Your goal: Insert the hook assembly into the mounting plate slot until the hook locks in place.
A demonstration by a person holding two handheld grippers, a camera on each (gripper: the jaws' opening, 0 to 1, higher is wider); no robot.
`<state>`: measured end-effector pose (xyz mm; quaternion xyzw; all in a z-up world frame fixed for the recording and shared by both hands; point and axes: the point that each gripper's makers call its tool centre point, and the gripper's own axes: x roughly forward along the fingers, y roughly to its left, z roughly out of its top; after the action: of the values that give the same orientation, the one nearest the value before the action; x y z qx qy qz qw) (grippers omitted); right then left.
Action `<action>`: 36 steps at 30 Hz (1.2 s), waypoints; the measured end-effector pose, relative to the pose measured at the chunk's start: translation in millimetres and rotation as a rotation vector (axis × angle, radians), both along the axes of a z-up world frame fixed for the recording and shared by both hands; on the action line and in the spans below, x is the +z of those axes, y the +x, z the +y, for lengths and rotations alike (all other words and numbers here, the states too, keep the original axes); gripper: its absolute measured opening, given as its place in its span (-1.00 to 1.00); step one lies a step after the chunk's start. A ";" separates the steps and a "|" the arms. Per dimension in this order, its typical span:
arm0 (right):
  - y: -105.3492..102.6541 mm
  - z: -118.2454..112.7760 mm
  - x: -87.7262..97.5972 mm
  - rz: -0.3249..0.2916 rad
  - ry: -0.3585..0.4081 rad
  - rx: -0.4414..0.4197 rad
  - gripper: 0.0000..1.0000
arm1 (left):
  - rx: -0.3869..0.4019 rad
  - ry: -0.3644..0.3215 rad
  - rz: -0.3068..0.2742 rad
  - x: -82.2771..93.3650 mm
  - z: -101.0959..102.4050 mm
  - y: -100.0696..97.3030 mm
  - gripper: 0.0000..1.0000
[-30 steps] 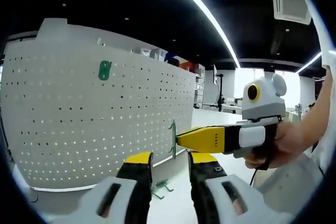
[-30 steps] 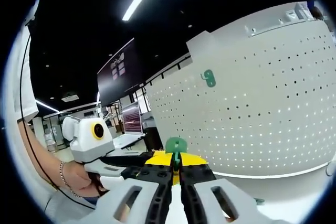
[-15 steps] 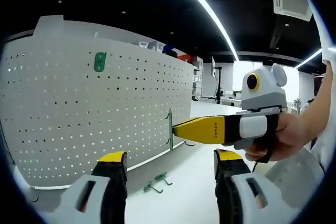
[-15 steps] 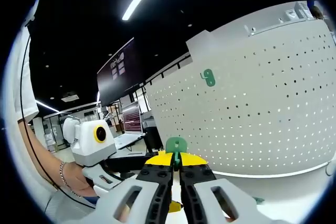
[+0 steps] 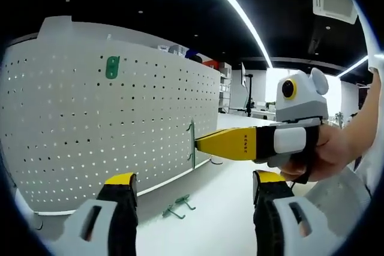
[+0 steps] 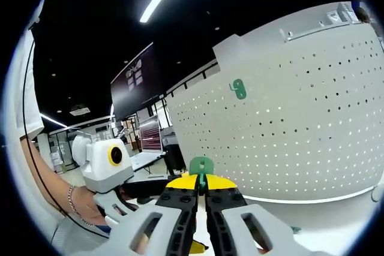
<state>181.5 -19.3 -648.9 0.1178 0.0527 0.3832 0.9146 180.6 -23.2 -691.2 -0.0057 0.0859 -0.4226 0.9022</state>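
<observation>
The right hand-held gripper has its jaws clamped together on a green hook assembly, whose rounded top stands up just above the yellow tips. In the left gripper view the same right gripper comes in from the right, carried in a person's hand, with the thin green piece pinched at its tip and held near the white pegboard but, as far as can be told, not yet touching it. The left hand-held gripper has its jaws wide apart and holds nothing.

A second green piece already sits high on the pegboard, also visible in the right gripper view. Another green hook part lies on the white worktop at the board's foot.

The step in hand looks like the approach: the hook is carried toward the board, with insertion still to come. The next move likely calls for lining the hook's tabs up with a slot, pressing straight in, and seating it until it locks.
</observation>
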 end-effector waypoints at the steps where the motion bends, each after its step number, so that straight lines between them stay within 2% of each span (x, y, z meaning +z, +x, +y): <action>1: 0.5 -0.2 0.6 -0.002 -0.006 -0.004 -0.99 | 0.000 0.001 0.001 -0.4 0.2 0.0 0.62; 5: 3.4 -3.0 2.0 -0.021 -0.039 -0.020 -0.99 | -0.001 0.005 0.009 -3.3 0.6 0.1 0.61; 14: 8.7 -7.4 5.6 -0.019 -0.029 -0.040 -0.99 | -0.002 0.012 0.016 -6.5 1.4 -0.2 0.61; 24: 29.5 -20.8 19.9 -0.044 -0.075 -0.104 -0.99 | 0.001 0.047 0.051 -24.6 10.9 -4.6 0.60; 36: 45.9 -28.7 31.0 -0.064 -0.103 -0.143 -0.99 | -0.010 0.087 0.087 -43.5 18.0 -11.9 0.57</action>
<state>227.5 -48.0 -618.0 0.0619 0.0343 0.3174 0.9456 168.7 -5.2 -734.7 0.0156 0.1431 -0.4223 0.8949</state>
